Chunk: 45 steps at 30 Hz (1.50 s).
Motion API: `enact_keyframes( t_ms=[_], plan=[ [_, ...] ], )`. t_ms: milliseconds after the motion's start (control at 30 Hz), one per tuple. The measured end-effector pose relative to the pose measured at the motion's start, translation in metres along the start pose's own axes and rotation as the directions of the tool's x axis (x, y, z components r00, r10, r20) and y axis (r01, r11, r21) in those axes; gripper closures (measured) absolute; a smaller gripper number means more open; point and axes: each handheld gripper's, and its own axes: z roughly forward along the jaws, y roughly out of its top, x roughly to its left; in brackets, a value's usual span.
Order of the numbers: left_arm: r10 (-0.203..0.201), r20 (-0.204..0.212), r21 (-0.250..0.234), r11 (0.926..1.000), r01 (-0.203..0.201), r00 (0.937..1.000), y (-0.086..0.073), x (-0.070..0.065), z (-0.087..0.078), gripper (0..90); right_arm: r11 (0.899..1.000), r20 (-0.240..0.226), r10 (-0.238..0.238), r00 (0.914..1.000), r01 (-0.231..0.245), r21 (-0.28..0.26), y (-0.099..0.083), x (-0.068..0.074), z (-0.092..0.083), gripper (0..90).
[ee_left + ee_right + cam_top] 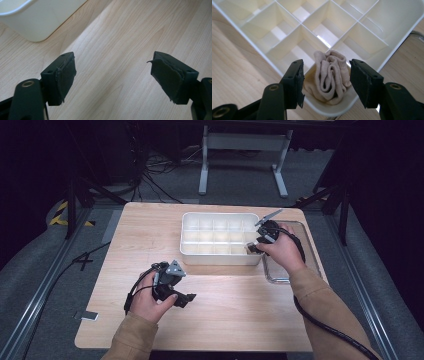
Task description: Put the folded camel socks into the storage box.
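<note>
Right claw (325, 80): jaws released, pads clear of the sock (329, 75), which sits bunched between them in the near corner cell of the tray (262, 53); step judged: withdraw after placing; lift straight up so no pad snags the fabric; keep clear of the cell walls. Left claw (112, 80): open, empty, over bare table (120, 37).

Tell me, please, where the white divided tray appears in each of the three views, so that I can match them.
High view: the white divided tray sits right of centre, at the table's far side.
Left gripper view: one rounded corner of it at top left.
Right gripper view: its compartments span the top and middle.
Shared landmark: the light wooden table.
</note>
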Motion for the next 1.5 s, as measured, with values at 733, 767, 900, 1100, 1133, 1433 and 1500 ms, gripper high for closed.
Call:
enact_keyframes(
  t_ms=[733, 767, 900, 1100, 1133, 1433, 1500],
  plan=[
    [-0.003, 0.034, -0.007, 1.0000, 0.003, 0.9994, 0.010, 0.001, -0.005, 22.3, 0.949, -0.164, -0.126, 0.9783, 0.071, -0.307, -0.058, 0.042, -0.071, 41.2],
    [-0.010, 0.034, -0.014, 0.9999, 0.010, 0.9994, 0.009, 0.001, -0.005, 22.3, 0.948, -0.161, -0.125, 0.9789, 0.070, -0.309, -0.063, 0.043, -0.071, 41.2],
    [-0.011, 0.037, -0.016, 0.9998, 0.012, 0.9993, 0.009, 0.000, -0.006, 22.2, 0.947, -0.188, -0.133, 0.9731, 0.068, -0.314, -0.078, 0.051, -0.074, 39.9],
    [-0.022, 0.037, 0.003, 0.9997, 0.022, 0.9991, 0.009, 0.000, -0.006, 23.6, 0.950, -0.193, -0.127, 0.9730, 0.063, -0.305, -0.092, 0.065, -0.078, 38.2],
    [-0.022, 0.029, 0.010, 0.9997, 0.022, 0.9993, 0.009, 0.000, -0.006, 23.6, 0.951, -0.198, -0.121, 0.9727, 0.056, -0.303, -0.094, 0.067, -0.078, 38.2],
    [-0.012, 0.016, 0.017, 0.9998, 0.012, 0.9998, 0.003, 0.002, -0.003, 23.6, 0.954, -0.207, -0.121, 0.9707, 0.057, -0.294, -0.108, 0.078, -0.066, 37.0],
    [-0.011, 0.017, 0.019, 0.9998, 0.011, 0.9998, 0.003, 0.002, -0.002, 23.6, 0.953, -0.204, -0.128, 0.9705, 0.064, -0.296, -0.109, 0.079, -0.064, 37.1]
  ],
)
